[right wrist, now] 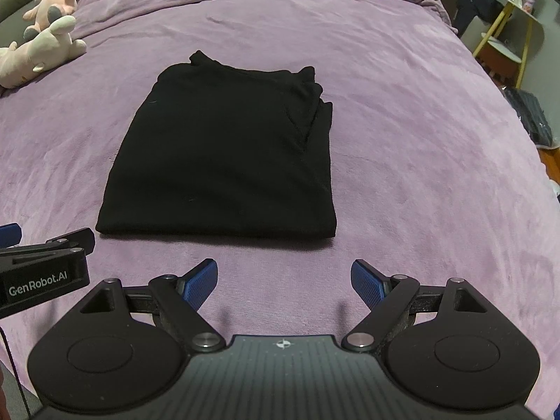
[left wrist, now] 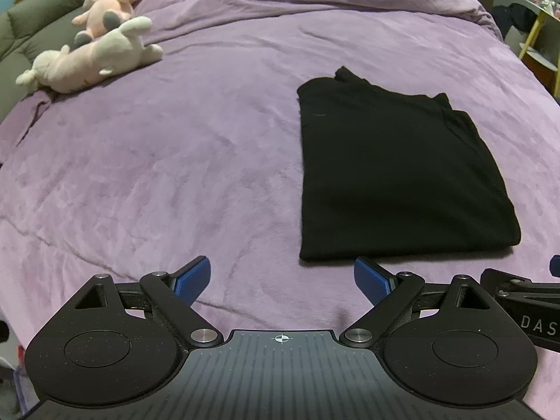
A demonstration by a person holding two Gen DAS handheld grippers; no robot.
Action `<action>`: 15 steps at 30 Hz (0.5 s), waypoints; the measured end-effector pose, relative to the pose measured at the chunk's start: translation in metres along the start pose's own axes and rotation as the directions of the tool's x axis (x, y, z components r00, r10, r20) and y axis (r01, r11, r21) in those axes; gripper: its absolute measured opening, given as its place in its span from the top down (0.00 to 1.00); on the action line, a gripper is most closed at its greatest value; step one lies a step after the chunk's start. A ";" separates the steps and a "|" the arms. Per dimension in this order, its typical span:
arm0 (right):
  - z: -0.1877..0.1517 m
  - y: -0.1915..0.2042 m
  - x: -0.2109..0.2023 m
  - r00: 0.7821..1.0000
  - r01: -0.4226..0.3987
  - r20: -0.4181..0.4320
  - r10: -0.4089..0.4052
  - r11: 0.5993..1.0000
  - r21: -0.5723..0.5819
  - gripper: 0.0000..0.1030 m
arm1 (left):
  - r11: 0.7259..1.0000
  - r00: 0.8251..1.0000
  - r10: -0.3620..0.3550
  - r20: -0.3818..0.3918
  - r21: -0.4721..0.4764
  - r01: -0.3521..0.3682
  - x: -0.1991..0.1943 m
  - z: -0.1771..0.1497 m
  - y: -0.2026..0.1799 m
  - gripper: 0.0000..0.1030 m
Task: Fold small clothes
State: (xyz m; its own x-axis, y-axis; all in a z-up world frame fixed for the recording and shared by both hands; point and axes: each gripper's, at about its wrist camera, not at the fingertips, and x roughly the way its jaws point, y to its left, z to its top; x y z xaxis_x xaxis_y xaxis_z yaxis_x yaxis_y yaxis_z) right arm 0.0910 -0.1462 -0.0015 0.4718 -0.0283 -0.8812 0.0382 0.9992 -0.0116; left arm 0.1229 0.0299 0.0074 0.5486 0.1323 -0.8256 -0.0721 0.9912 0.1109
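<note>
Right wrist: purple bedspread [right wrist: 402, 140], yellow-legged side table [right wrist: 504, 17].

The left gripper [left wrist: 282, 281] points forward and steeply down, its jaws spread wide with nothing between them. Its blue ribbed pads [left wrist: 194, 280] face each other across the gap, held by black linkage arms that fan out from the round pivot housings. The right gripper [right wrist: 284, 281] has the same pose: tilted down, jaws wide apart and empty, blue pads [right wrist: 369, 281] facing inward. The two grippers sit side by side, close together; each one's outer linkage shows at the edge of the other's wrist view.
</note>
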 end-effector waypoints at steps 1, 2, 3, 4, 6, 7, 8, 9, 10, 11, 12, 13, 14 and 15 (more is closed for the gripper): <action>0.000 0.000 0.000 1.000 0.000 0.001 0.000 1.000 -0.001 0.19 | 1.000 1.000 -0.002 0.000 -0.001 0.002 0.000 0.000 0.000 0.09; 0.000 0.000 0.000 1.000 -0.001 0.001 0.001 1.000 -0.001 0.19 | 1.000 1.000 -0.003 0.000 -0.003 0.003 0.000 0.001 0.000 0.09; 0.000 0.000 0.000 1.000 0.000 0.000 0.000 1.000 -0.001 0.19 | 1.000 1.000 -0.003 0.000 -0.003 0.003 0.000 0.001 0.001 0.09; 0.000 0.000 0.000 1.000 -0.001 0.001 0.001 1.000 -0.001 0.19 | 1.000 1.000 -0.002 0.000 -0.002 0.002 0.000 0.001 0.001 0.09; 0.000 0.000 0.000 1.000 0.001 0.001 -0.001 1.000 0.000 0.19 | 1.000 1.000 -0.001 -0.002 -0.001 0.001 0.000 0.001 0.001 0.09; 0.000 0.000 0.000 1.000 0.000 0.002 0.000 1.000 -0.001 0.19 | 1.000 1.000 0.000 -0.002 -0.001 0.000 0.000 0.001 0.001 0.09; 0.000 0.000 -0.001 1.000 0.000 0.003 0.000 1.000 0.000 0.19 | 1.000 1.000 -0.001 -0.002 -0.002 0.001 0.000 0.001 0.001 0.09; 0.000 0.000 -0.001 1.000 0.000 0.003 0.000 1.000 0.000 0.19 | 1.000 1.000 -0.001 -0.001 -0.002 0.001 0.000 0.001 0.001 0.09; 0.000 -0.001 -0.001 1.000 -0.001 0.004 0.001 1.000 0.001 0.19 | 1.000 1.000 -0.001 -0.002 -0.003 0.001 0.000 0.001 0.001 0.09; 0.000 -0.001 0.000 1.000 -0.001 0.004 0.001 1.000 0.000 0.19 | 1.000 1.000 -0.001 -0.002 -0.003 0.001 0.000 0.001 0.001 0.09; 0.000 -0.001 0.000 1.000 -0.001 0.004 0.001 1.000 0.000 0.19 | 1.000 1.000 -0.001 -0.001 -0.003 0.001 0.000 0.001 0.001 0.09; 0.000 -0.001 0.000 1.000 -0.001 0.004 0.001 1.000 0.001 0.19 | 1.000 1.000 0.000 -0.002 -0.002 0.000 0.000 0.001 0.001 0.09; 0.000 -0.002 0.000 1.000 0.000 0.003 0.000 1.000 0.002 0.19 | 1.000 1.000 0.001 -0.003 -0.003 -0.001 0.000 0.001 0.001 0.09; 0.000 -0.002 0.000 1.000 0.001 0.003 -0.001 1.000 0.003 0.19 | 1.000 1.000 0.001 -0.003 -0.002 -0.001 0.000 0.000 0.001 0.09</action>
State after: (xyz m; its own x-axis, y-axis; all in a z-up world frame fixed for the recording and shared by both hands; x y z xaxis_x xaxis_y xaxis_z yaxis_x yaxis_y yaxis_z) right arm 0.0910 -0.1481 -0.0015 0.4744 -0.0289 -0.8798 0.0410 0.9991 -0.0108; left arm 0.1233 0.0310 0.0074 0.5463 0.1337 -0.8269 -0.0745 0.9910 0.1111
